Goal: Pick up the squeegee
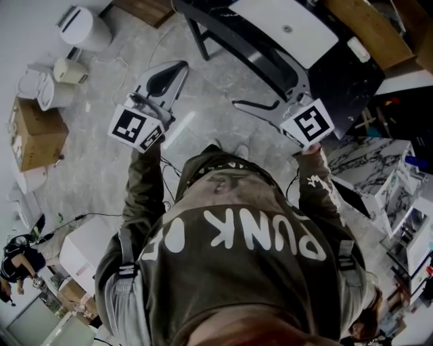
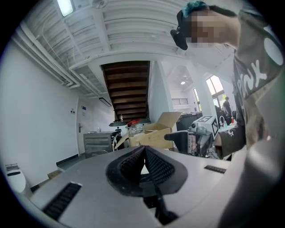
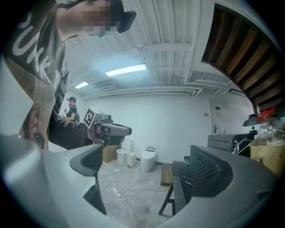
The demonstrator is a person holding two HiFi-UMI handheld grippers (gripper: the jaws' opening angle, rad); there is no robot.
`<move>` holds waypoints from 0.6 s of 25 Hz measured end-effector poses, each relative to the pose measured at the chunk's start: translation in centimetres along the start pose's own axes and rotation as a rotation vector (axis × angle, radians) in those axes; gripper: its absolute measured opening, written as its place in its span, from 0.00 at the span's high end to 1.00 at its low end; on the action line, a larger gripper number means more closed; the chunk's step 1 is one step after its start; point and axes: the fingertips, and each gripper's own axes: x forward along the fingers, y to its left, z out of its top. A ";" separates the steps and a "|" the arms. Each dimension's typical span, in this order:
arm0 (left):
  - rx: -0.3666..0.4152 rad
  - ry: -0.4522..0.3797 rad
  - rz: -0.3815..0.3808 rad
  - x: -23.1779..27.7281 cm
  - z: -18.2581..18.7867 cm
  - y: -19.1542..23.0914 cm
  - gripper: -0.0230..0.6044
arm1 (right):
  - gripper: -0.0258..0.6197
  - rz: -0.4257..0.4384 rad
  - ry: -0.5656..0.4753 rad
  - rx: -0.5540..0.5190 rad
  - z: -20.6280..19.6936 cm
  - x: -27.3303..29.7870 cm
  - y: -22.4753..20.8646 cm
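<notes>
the left tool point(image 2: 144, 150) is clenched, its two black ribbed pads point(image 2: 129, 162) meeting at the tips with nothing between them. the right tool point(image 3: 147, 156) is released, its jaws wide apart and empty. through its gap show the grey marbled floor point(image 3: 133, 196), a white cable with a power strip point(image 3: 117, 191) lying on it, and the legs of a black glossy tabletop point(image 3: 179, 180) at the right of the gap. both tools are held up in front of the person's olive hooded sweatshirt with white lettering point(image 1: 250, 257), well above the floor. in the head view the black tabletop lies just ahead of the right tool, with a white rectangular basin point(image 1: 270, 20) set in it. off to the left stand white toilets point(image 1: 84, 28) and a brown cardboard box point(image 1: 37, 135). a white veined marble slab point(image 1: 372, 165) lies at the right. the squeegee cannot be made out in any view.
</notes>
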 end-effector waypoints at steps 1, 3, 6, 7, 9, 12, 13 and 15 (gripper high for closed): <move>-0.002 0.002 -0.001 0.2 -0.1 -0.3 0.96 | 0.04 -0.001 -0.001 0.003 -0.1 -0.3 -0.1; -0.003 0.005 -0.003 0.6 -0.2 -0.7 0.96 | 0.04 -0.001 0.002 0.006 -0.3 -0.7 -0.4; 0.001 0.000 -0.002 1.3 0.0 -0.6 0.96 | 0.04 0.004 0.009 -0.006 -0.5 -0.8 -1.0; 0.001 0.000 -0.002 1.5 -0.1 -0.5 0.96 | 0.04 -0.002 0.001 0.000 -0.5 -0.8 -1.3; 0.002 0.000 -0.002 2.0 -0.2 -0.2 0.96 | 0.04 -0.009 -0.006 0.008 -0.7 -0.6 -1.9; 0.004 -0.003 -0.003 2.9 -0.5 0.7 0.96 | 0.04 -0.002 0.008 -0.005 -1.3 0.0 -2.9; 0.004 -0.004 -0.004 3.3 -0.6 1.1 0.96 | 0.04 -0.004 0.008 -0.004 -1.4 0.3 -3.4; 0.004 -0.008 -0.008 4.1 -0.8 2.3 0.96 | 0.04 -0.013 0.002 0.002 -1.6 1.1 -4.7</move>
